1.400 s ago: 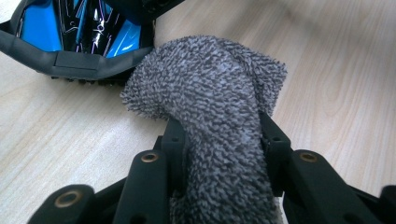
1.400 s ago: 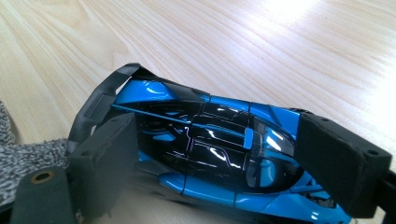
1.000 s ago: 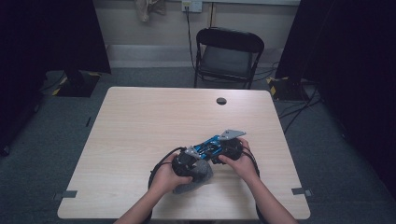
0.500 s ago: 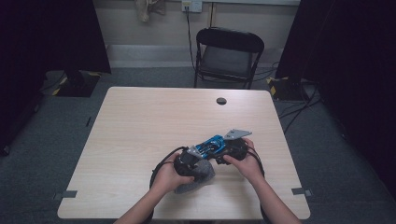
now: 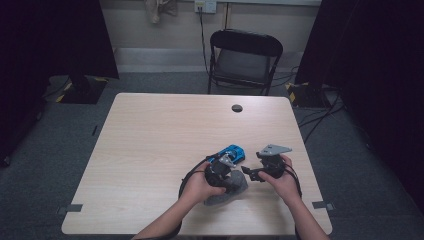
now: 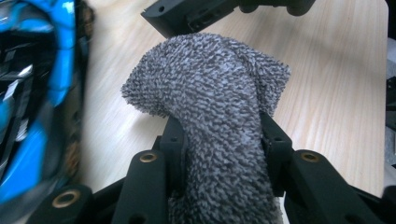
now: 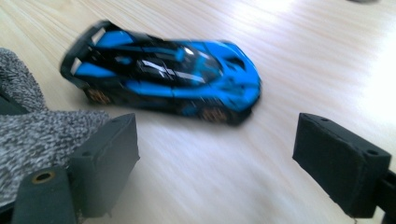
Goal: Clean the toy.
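While clamped on cloth (image 6: 219, 107), left hand-held gripper (image 6: 224, 140).

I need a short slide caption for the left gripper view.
Left gripper clamps a grey cloth beside the blue toy car.

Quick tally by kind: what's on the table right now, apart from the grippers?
Toy car, blue and black: 1
Cloth, grey, held in the left gripper: 1
Round dark grommet near the table's far edge: 1
Total: 3
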`<action>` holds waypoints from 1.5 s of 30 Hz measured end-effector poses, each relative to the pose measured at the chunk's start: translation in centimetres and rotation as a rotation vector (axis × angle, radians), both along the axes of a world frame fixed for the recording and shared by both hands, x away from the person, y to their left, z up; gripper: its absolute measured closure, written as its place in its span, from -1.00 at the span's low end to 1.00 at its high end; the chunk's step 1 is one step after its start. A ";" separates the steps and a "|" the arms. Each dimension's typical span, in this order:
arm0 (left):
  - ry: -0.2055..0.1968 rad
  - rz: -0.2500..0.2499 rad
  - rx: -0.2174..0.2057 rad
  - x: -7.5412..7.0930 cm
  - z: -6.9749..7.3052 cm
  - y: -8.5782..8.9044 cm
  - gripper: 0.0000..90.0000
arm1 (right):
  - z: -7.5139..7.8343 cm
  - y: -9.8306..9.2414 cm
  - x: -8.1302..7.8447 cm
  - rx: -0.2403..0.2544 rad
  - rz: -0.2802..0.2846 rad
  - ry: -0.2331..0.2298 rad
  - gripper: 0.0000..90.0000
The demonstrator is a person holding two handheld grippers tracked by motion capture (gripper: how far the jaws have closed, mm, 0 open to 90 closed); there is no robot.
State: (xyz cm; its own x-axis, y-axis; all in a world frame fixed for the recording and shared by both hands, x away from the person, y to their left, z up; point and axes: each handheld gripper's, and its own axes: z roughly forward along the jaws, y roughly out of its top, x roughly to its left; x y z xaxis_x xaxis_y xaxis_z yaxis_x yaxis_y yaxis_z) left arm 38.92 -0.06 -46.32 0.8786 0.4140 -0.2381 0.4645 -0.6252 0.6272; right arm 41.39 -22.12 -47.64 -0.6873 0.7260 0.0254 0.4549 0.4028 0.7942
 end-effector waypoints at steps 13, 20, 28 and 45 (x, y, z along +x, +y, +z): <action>-0.030 -0.036 0.032 0.2 -0.6 -1.1 -0.14 | -2.1 -2.0 -0.9 -0.012 -0.033 0.028 -0.69; -0.050 -0.017 -0.014 0.3 0.9 -0.3 -0.35 | -2.3 -1.6 -0.8 -0.049 -0.015 0.039 -0.68; -0.099 0.043 -0.044 1.5 2.5 1.3 -0.47 | -2.5 -1.3 -0.8 -0.079 0.005 0.052 -0.66; -0.169 0.144 0.035 6.2 1.7 3.4 -0.53 | -2.5 -1.4 -0.9 -0.079 0.004 0.054 -0.66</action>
